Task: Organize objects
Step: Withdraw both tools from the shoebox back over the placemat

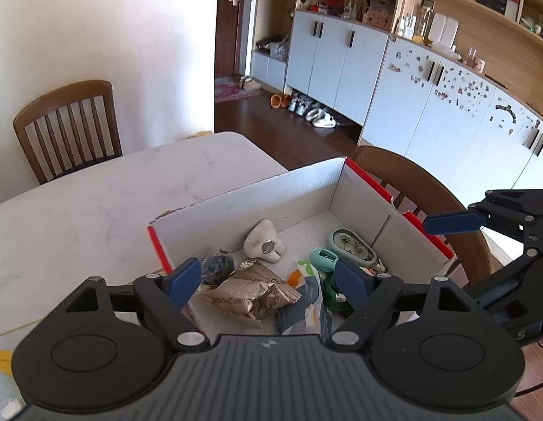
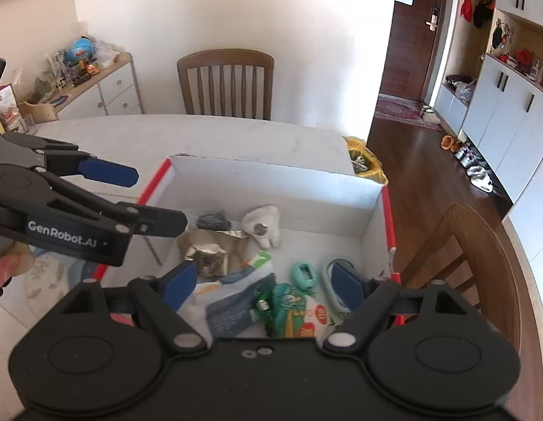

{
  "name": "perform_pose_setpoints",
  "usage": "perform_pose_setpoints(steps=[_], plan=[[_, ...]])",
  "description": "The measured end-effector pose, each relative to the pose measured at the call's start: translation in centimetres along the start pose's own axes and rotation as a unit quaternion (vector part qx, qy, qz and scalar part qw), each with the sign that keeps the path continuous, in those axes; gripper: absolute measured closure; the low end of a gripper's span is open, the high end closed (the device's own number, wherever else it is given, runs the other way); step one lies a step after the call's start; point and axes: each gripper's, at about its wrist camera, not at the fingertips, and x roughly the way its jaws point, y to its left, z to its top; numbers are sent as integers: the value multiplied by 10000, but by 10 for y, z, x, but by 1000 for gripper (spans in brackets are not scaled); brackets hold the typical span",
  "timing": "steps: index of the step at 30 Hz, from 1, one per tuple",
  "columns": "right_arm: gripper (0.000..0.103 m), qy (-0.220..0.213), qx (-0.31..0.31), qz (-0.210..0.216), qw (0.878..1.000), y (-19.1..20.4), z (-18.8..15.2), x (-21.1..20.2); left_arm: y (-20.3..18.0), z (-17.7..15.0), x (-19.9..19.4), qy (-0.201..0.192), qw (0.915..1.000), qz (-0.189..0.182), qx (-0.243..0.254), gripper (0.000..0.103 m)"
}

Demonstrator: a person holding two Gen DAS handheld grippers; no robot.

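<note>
Left wrist view: left tongs (image 1: pixel 267 280) wide, nothing between the blue pads, hovering over the near end of the box (image 1: pixel 257 189). Right tongs (image 1: pixel 457 222) at right edge, only one blue pad clear, looks empty. Box on the white marble surface (image 1: pixel 95 203), open top, red rim, white inside. Contents loose: white plush (image 1: pixel 264 242), crumpled gold wrapper (image 1: pixel 250 294), dark bundle (image 1: pixel 218 266), teal sharpener-like item (image 1: pixel 324 256), oval tape dispenser (image 1: pixel 352 245), packets below. Likely step: items dropped, pulling clear. Best to lift straight, avoid the box walls.

Right wrist view: right tongs (image 2: pixel 267 286) wide, empty, above the box (image 2: pixel 271 175) near side. Left tongs (image 2: pixel 131 196) at left, open, nothing gripped, over the left rim. Same pile: plush (image 2: pixel 262 226), wrapper (image 2: pixel 208 249), teal item (image 2: pixel 304 273), green snack packet (image 2: pixel 289 308). Dispenser mostly hidden behind the right pad. Surface (image 2: pixel 236 133) beyond the box bare. Keep both tongs apart from each other when clearing.
</note>
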Motion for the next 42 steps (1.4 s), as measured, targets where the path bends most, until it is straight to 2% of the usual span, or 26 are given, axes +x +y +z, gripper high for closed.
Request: perform_pose_setpoints(steps=[6, 9, 14, 19, 25, 30, 36, 42], plan=[[9, -134, 64, 65, 9999, 16, 0, -11, 15, -12, -24, -121, 9999, -60, -102, 17], [4, -231, 92, 57, 9997, 26, 1, -15, 25, -18, -34, -186, 9997, -47, -142, 12], [1, -332, 193, 126, 9992, 41, 3, -21, 40, -27, -53, -300, 9991, -114, -268, 8], [1, -392, 323, 232, 9984, 60, 4, -23, 57, -42, -70, -413, 9990, -22, -194, 2], [1, -361, 412, 317, 9980, 89, 9, -14, 86, -67, -82, -377, 9991, 71, -188, 0], [1, -294, 414, 400, 9979, 118, 15, -2, 119, -88, -92, -327, 9984, 230, -389, 0], [1, -130, 339, 467, 9982, 153, 24, 17, 158, -109, -107, -544, 9954, 453, -642, 0], [1, 4, 280, 557, 9981, 184, 30, 38, 192, -128, -115, -568, 9922, 751, -822, 0]])
